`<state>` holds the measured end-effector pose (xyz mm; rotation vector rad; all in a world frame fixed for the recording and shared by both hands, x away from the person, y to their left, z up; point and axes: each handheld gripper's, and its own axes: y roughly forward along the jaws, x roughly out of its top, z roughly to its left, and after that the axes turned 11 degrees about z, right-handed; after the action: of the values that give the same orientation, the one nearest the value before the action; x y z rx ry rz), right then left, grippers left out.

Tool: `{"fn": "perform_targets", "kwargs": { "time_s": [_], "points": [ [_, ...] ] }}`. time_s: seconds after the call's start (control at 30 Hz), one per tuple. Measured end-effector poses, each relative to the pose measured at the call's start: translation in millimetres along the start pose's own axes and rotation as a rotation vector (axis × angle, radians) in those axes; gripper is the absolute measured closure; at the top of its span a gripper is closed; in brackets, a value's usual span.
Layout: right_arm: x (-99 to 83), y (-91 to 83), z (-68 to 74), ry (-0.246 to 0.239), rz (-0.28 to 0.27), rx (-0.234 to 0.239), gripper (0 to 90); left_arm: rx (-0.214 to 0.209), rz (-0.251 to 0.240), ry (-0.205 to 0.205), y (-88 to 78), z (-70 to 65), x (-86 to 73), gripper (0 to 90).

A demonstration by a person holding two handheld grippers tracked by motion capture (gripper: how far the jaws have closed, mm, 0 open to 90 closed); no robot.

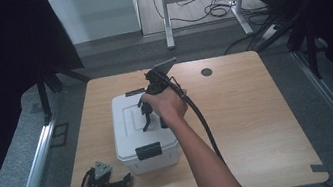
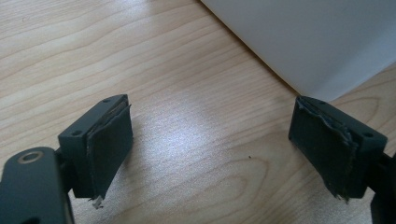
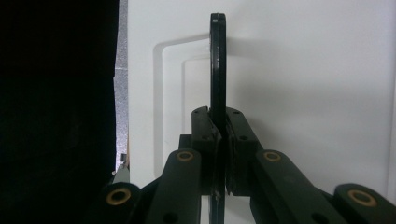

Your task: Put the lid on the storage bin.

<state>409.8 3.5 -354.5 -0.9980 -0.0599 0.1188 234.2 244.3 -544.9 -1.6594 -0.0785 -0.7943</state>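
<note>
A white lidded box (image 1: 143, 135) sits on the wooden table (image 1: 255, 125), left of centre. The right gripper (image 1: 146, 113) is over its lid, jaws clamped on the raised black handle (image 3: 217, 65), seen edge-on in the right gripper view. The left gripper (image 1: 126, 180) rests on the table just beside the box's near left corner (image 2: 317, 42), jaws spread wide with nothing between them. A black latch (image 1: 149, 151) fronts the box
</note>
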Motion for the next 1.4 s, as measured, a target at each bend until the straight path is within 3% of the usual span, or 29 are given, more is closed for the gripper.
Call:
{"fn": "perform_targets", "kwargs": {
  "time_s": [0.3, 0.37, 0.53, 0.8, 1.0, 1.17, 1.2, 1.4],
  "points": [
    [-1.5, 2.8, -0.1, -0.011, 0.000, -0.021, 84.4, -0.001, 0.000, 0.001, 0.0, -0.1, 0.0, 13.6],
    [-3.1, 4.9, -0.6, -0.024, 0.017, -0.046, 84.5, -0.001, 0.001, 0.001, -0.1, 0.0, 0.1, 13.6],
    [-4.0, 6.6, -4.0, -0.034, 0.013, -0.021, 83.5, -0.001, 0.001, 0.001, -0.1, -0.2, 0.1, 13.5],
    [-5.3, 8.7, -8.8, -0.095, -0.006, 0.007, 67.2, -0.001, 0.001, 0.001, -0.1, -0.2, 0.1, 13.5],
    [-14.1, -2.3, -18.1, -0.199, -0.100, 0.048, 50.8, -0.001, 0.002, 0.000, 0.1, -0.4, 0.2, 13.4],
    [-19.4, -11.0, -23.4, -0.230, -0.143, 0.070, 45.8, 0.000, 0.003, 0.000, 0.1, -0.7, 0.4, 13.3],
    [-22.3, -15.6, -27.5, -0.251, -0.171, 0.074, 44.0, 0.001, 0.003, 0.000, 0.1, -0.7, 0.4, 13.3],
    [-31.6, -25.3, -41.3, -0.304, -0.211, 0.090, 40.9, 0.000, 0.002, 0.000, 0.2, -0.7, 0.4, 13.3]
  ]
}}
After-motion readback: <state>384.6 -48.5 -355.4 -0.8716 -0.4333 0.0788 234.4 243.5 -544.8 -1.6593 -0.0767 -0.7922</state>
